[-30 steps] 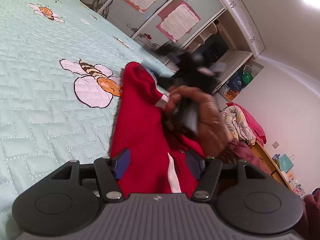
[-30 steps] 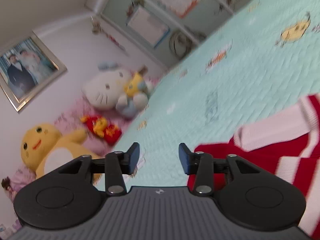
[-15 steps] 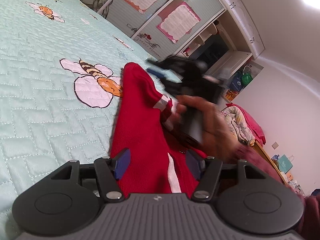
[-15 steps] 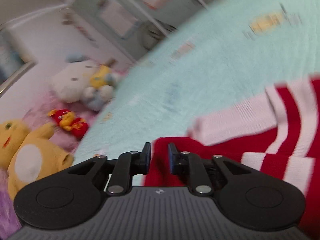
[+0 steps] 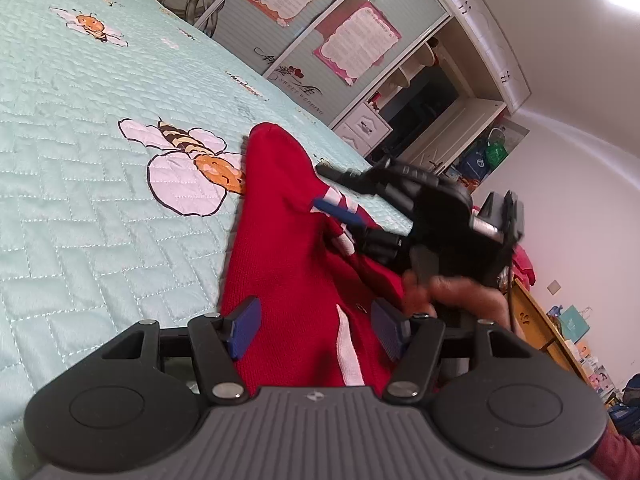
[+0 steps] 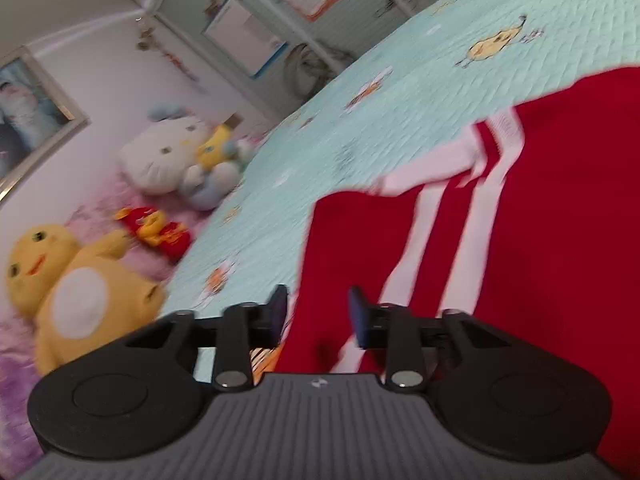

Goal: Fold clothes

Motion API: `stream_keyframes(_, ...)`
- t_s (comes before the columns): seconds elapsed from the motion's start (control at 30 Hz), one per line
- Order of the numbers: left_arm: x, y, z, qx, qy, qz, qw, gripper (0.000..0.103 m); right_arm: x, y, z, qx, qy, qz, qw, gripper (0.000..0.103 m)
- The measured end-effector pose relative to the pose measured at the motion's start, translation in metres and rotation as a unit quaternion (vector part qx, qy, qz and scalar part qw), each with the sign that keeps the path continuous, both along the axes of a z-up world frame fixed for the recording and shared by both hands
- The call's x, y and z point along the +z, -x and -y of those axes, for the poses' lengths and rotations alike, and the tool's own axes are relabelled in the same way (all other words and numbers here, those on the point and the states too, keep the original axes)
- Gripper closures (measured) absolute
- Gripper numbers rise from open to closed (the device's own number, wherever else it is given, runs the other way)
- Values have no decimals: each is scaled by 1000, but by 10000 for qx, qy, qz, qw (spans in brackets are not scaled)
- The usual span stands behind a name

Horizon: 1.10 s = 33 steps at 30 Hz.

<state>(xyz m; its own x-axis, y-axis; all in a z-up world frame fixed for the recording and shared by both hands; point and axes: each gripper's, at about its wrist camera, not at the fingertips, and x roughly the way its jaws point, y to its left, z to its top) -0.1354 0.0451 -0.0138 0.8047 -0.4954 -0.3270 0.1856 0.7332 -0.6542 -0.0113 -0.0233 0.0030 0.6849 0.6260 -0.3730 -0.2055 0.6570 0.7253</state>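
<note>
1. A red sweater (image 5: pixel 280 248) with white stripes is lying on a bed (image 5: pixel 80 184) covered with a mint-green quilted spread, away from the far edge where the wardrobe stands.
2. In the left wrist view, the garment is partly covering a large bee print (image 5: pixel 188 164) stitched into the spread.
3. The left tool (image 5: pixel 316 326) is hovering low over the near part of the sweater with its blue-padded fingers spread wide; red knit is showing between them, but the pads are not pressing on it.
4. The right tool (image 6: pixel 318 314) is sitting over the striped edge of the sweater, its fingers partly apart and having just been opening; fabric is lying in the gap, and neither pad appears to be pinching it, though blur is making this hard to judge.
5. In the left wrist view, that same right tool (image 5: pixel 340 192) is appearing blurred at the sweater's far side, near a red-and-white striped cuff (image 5: pixel 340 204), carried by the person's hand (image 5: pixel 452 292).
6. A white sleeve end (image 6: pixel 432 168) is lying folded across the red body of the garment in the right wrist view.
7. Plush toys are sitting at the head of the bed: a yellow one (image 6: pixel 76 280), a white cat one (image 6: pixel 168 156) and a small red one (image 6: pixel 156 230).
8. A wardrobe (image 5: pixel 340 32) with pink-framed sheets on its doors is standing beyond the bed's far edge.
</note>
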Motion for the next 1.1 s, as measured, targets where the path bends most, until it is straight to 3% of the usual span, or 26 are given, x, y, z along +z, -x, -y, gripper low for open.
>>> stream_keyframes(0.03, 0, 0, 0, 2, -19, -6, 10000, 38, -5, 3, -3, 139, 26, -124, 9998, 66)
stream_keyframes(0.13, 2, 0, 2, 5, -74, -21, 10000, 38, -10, 16, -1, 44, 156, -204, 9997, 80)
stream_keyframes(0.27, 4, 1, 5, 41, -232, -33, 9997, 38, 12, 43, 5, 109, -146, 94, 9998, 78)
stream_keyframes(0.33, 5, 0, 7, 47, -324, -43, 9995, 38, 14, 48, -3, 357, -150, 89, 9992, 78)
stream_keyframes(0.4, 8, 0, 11, 56, -455, -61, 9989, 38, 4, 46, -14, 447, 176, -190, 9987, 78)
stream_keyframes(0.43, 9, 1, 12, 59, -516, -64, 9986, 38, -4, 45, -16, 365, 311, -272, 9985, 100)
stream_keyframes(0.47, 10, 1, 13, 63, -576, -67, 9983, 38, -11, 44, -18, 282, 445, -353, 9980, 103)
stream_keyframes(0.53, 12, 1, 16, 62, -712, -83, 9974, 38, -12, 51, -12, 32, 316, -440, 9985, 102)
stream_keyframes(0.57, 13, 1, 18, 62, -780, -94, 9969, 38, -8, 58, -6, -115, 206, -426, 9988, 90)
stream_keyframes(0.63, 15, 1, 22, 57, -936, -111, 9955, 38, 4, 81, 10, -423, 96, -224, 9988, 82)
stream_keyframes(0.7, 17, 1, 27, 44, -1120, -121, 9936, 38, 10, 114, 38, -818, -137, -53, 9965, 82)
stream_keyframes(0.8, 20, 2, 34, 38, -1361, -123, 9906, 37, 9, 163, 98, -1822, -451, 35, 9822, 71)
stream_keyframes(0.87, 20, 3, 37, 29, -1452, -107, 9893, 35, 5, 199, 147, -2698, -608, -81, 9610, 62)
stream_keyframes(0.93, 20, 3, 38, 32, -1500, -104, 9886, 35, -2, 227, 193, -3345, -761, -216, 9391, 60)
stream_keyframes(1.03, 20, 3, 40, 7, -1557, -101, 9878, 34, -8, 245, 240, -3958, -706, -460, 9145, 60)
stream_keyframes(1.1, 20, 3, 41, -32, -1583, -102, 9873, 34, -10, 246, 260, -4076, -723, -458, 9092, 59)
